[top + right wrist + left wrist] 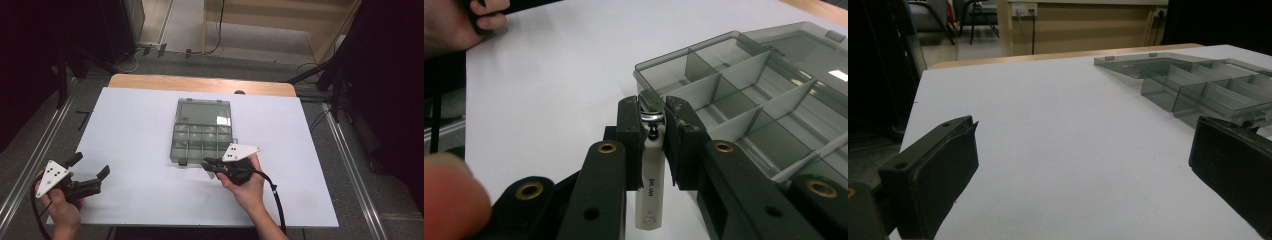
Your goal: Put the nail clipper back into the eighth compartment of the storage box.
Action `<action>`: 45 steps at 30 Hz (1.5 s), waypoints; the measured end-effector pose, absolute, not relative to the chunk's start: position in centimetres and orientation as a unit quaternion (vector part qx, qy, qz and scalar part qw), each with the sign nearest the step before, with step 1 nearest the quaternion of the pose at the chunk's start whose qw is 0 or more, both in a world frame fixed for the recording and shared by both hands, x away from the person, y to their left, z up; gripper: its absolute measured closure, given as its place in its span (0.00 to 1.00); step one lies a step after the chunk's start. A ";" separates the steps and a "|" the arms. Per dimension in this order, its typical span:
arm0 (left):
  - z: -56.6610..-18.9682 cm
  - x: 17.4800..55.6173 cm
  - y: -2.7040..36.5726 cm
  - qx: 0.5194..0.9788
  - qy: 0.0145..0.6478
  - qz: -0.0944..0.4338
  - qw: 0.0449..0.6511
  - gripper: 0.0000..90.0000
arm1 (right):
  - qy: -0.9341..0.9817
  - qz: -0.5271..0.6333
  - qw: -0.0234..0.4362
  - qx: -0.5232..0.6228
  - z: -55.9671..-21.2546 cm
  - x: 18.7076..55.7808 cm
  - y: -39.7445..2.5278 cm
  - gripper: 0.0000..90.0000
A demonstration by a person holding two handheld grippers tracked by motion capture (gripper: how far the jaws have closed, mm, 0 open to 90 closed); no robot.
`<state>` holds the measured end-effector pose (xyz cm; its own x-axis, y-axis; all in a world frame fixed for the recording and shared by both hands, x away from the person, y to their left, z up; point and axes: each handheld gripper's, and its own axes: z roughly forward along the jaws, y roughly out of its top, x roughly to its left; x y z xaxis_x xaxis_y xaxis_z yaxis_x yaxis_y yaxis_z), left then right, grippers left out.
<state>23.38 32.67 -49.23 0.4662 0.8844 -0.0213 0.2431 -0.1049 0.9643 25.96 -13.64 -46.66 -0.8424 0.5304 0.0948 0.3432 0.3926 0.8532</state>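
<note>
1 white stick-shaped item (650, 187) with a metal end is clamped between the right gripper (653, 131) fingers, long axis along the fingers, metal end toward 1 open grey compartment box (202, 131) on the white worktop (135, 130). Left gripper (90, 172) fingers are spread wide, empty.

**Colours of the items on the table**

Smoky grey, see-through compartment box (202, 131) with grey dividers, on a plain white table cover (135, 130) edged by light wood (200, 83). Between the black jaws of the right gripper (654, 131): a white stick (650, 192) with small dark lettering and a silver metal tip. The left gripper (91, 172) is black, its top plate pale grey.
</note>
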 end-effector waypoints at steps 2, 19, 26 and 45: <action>-49.2 23.4 32.7 0.677 0.416 0.306 0.524 0.00 | 0.824 0.491 0.097 0.266 -46.6 26.0 -13.8 0.89; -49.2 23.3 32.6 0.678 0.416 0.307 0.523 0.00 | 0.784 0.529 0.120 0.303 -46.2 26.7 -16.2 0.89; -49.2 23.3 32.6 0.679 0.416 0.307 0.522 0.00 | 0.769 0.538 0.130 0.320 -46.0 27.1 -17.2 0.89; -49.3 23.3 32.6 0.677 0.417 0.306 0.523 0.00 | 0.754 0.531 0.161 0.352 -46.9 28.7 -19.3 0.89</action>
<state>23.34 32.63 -49.26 0.4654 0.8848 -0.0213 0.2438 -0.1050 0.9641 28.71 -19.34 -46.95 -0.7000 0.7018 0.1323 0.3608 0.1876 0.9136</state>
